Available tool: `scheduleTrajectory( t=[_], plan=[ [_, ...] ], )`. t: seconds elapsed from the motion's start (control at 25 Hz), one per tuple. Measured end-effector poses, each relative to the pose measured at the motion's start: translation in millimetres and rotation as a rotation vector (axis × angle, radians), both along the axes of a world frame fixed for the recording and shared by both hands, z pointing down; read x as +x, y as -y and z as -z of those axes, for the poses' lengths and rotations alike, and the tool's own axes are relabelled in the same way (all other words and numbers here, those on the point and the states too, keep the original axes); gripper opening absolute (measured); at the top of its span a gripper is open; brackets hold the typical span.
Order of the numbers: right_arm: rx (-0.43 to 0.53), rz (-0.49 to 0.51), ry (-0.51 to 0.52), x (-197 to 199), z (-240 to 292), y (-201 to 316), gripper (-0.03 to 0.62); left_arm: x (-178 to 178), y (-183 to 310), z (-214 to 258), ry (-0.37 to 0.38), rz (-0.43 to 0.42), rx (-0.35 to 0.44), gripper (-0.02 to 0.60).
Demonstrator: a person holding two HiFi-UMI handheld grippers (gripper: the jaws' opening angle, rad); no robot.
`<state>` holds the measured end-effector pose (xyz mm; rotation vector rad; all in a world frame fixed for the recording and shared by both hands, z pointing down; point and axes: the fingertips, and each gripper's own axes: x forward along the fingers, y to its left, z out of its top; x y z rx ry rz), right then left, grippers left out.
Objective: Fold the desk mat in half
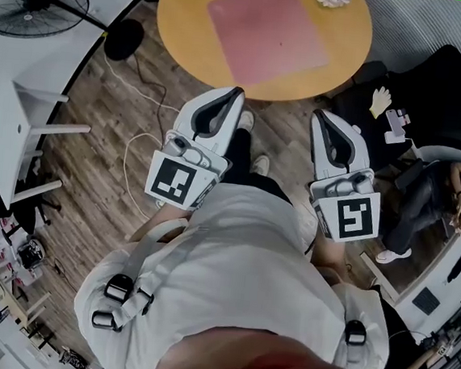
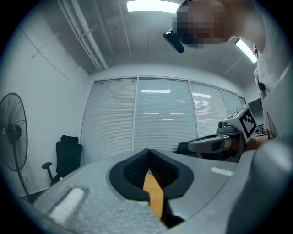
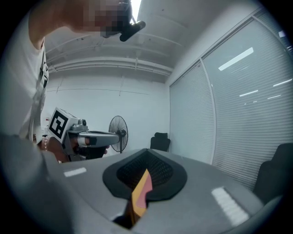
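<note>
Pink desk mat (image 1: 267, 31) flat on table (image 1: 185, 21)

No words, numbers or brand names can be read anywhere. The only sign-like marks are black-and-white square code patterns, one on the cube (image 1: 174, 181) of the left gripper (image 1: 238, 93) and one on the cube (image 1: 354, 218) of the right gripper (image 1: 319, 115). Neither pattern has letters or digits.

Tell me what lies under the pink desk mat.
The pink desk mat lies flat on the round wooden table. Bare wood shows beside it; the part directly beneath is covered and cannot be seen.
</note>
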<state>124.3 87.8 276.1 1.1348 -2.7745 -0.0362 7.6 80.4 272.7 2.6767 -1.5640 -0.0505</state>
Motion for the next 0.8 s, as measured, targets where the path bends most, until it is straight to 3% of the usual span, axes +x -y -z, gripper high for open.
scheduleTrajectory(
  t=[0.8],
  plan=[
    [-0.009, -0.014, -0.020, -100.1, 0.1, 213.7, 0.005, -100.1, 219.6, -12.7, -0.010, -0.008, -0.003, 0.003]
  ],
)
